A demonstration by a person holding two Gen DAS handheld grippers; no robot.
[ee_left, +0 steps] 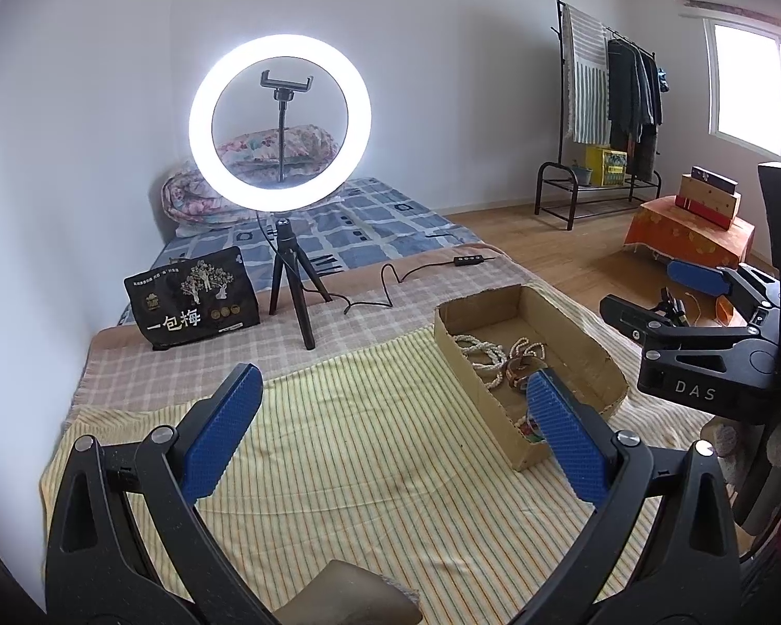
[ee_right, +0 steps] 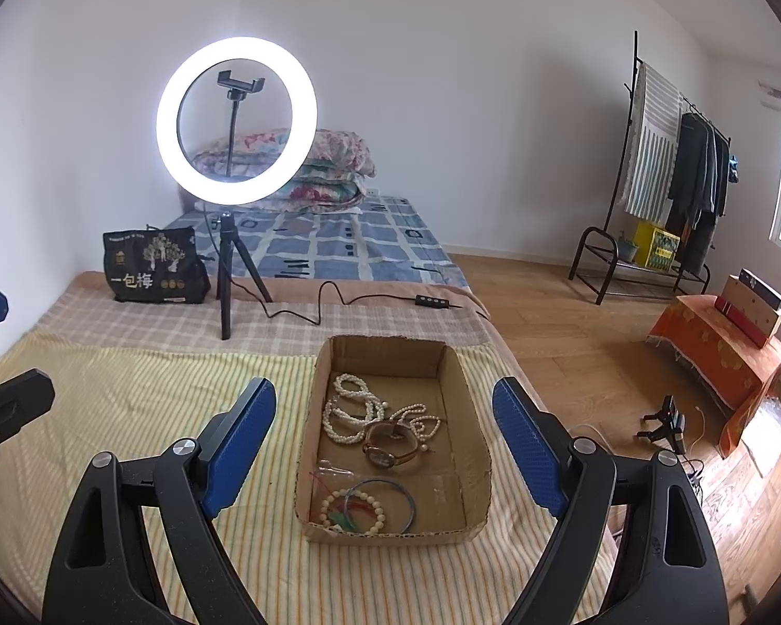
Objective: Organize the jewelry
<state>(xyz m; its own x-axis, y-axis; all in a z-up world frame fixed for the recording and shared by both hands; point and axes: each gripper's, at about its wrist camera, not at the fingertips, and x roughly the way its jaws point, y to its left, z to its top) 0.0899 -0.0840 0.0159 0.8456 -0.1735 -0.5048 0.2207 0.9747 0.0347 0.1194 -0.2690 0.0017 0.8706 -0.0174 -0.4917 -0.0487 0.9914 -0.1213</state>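
Note:
A shallow cardboard box [ee_right: 455,364] lies on the yellow striped cloth [ee_right: 130,416]. It holds pearl necklaces [ee_right: 349,411], a brown watch [ee_right: 390,445], a thin bangle [ee_right: 408,500] and a bead bracelet [ee_right: 354,508]. My right gripper [ee_right: 385,437] is open and empty, hovering above the box with its jaws either side. My left gripper [ee_left: 393,427] is open and empty above the cloth, left of the box [ee_left: 572,333]. The right gripper [ee_left: 645,297] also shows in the left wrist view.
A lit ring light on a tripod [ee_right: 234,120] stands behind the box, its cable [ee_right: 338,302] trailing right. A black snack bag [ee_right: 153,265] stands at the back left. Beyond are a mattress [ee_right: 338,239], a clothes rack [ee_right: 666,182] and an orange-covered stool [ee_right: 713,359].

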